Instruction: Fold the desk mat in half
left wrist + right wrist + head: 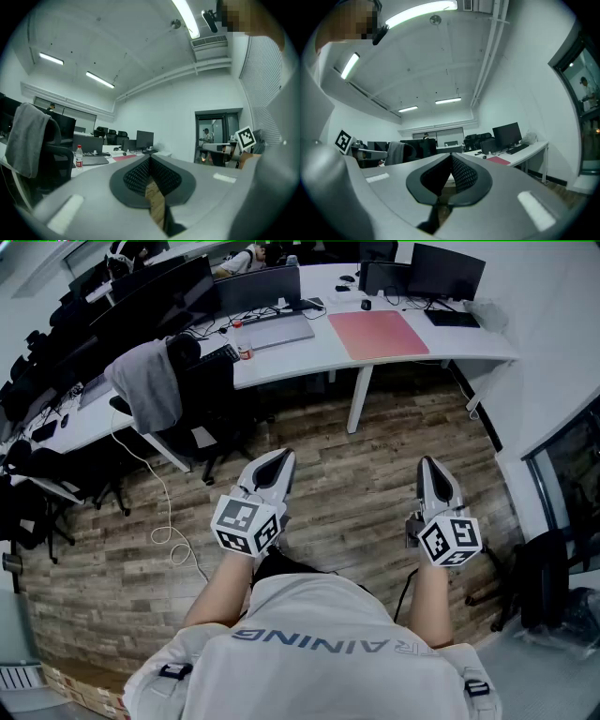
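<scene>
- Office chair [202,404], grey garment [148,382] draped over its back, drawn up to the counter's left stretch.
- White cable [167,521], loose on the wood floor [356,493].
- Left hand-held gripper [284,457]: jaws closed tip to tip, empty, above the floor.
- Grey laptop [274,332], left of the mat.
- Pink desk mat [378,334]: flat, unfolded, on the white counter [487,351]; mouse [366,305] just past its far edge; well apart from both grippers.
- Right hand-held gripper [427,462]: jaws together, empty.
- Black keyboard [453,319], right of the mat.

pink desk mat [379,334] on white desk [461,343]; grey garment [148,385].
</scene>
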`<state>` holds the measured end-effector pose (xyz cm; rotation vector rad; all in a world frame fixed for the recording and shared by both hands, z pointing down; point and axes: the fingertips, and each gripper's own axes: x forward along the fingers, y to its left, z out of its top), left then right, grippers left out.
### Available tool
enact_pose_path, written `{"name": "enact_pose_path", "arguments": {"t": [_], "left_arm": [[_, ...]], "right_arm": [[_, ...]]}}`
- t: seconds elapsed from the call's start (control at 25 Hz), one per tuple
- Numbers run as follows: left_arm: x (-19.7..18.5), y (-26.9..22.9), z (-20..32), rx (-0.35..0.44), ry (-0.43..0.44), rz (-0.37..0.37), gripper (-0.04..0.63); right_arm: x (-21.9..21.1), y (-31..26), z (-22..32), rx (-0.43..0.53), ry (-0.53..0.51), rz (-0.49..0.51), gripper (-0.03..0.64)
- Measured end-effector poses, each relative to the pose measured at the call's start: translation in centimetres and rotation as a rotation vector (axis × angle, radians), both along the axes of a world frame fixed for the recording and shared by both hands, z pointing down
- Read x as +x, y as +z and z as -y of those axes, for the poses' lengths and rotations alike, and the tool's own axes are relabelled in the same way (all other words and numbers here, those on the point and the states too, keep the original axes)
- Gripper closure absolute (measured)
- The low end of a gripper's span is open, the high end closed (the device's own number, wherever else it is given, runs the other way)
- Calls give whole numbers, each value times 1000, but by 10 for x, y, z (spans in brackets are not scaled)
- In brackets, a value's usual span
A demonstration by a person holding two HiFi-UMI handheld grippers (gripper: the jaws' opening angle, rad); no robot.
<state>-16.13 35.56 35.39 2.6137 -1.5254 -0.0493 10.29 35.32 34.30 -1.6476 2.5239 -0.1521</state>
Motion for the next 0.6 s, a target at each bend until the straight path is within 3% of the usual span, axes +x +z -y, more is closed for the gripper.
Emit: {"name": "enact_pose_path", "arguments": {"t": [0.6], "left_arm": [[-2, 3, -2, -14, -27, -9, 597]], "right_arm": [[-6, 5, 4, -12, -38, -12, 604]]}}
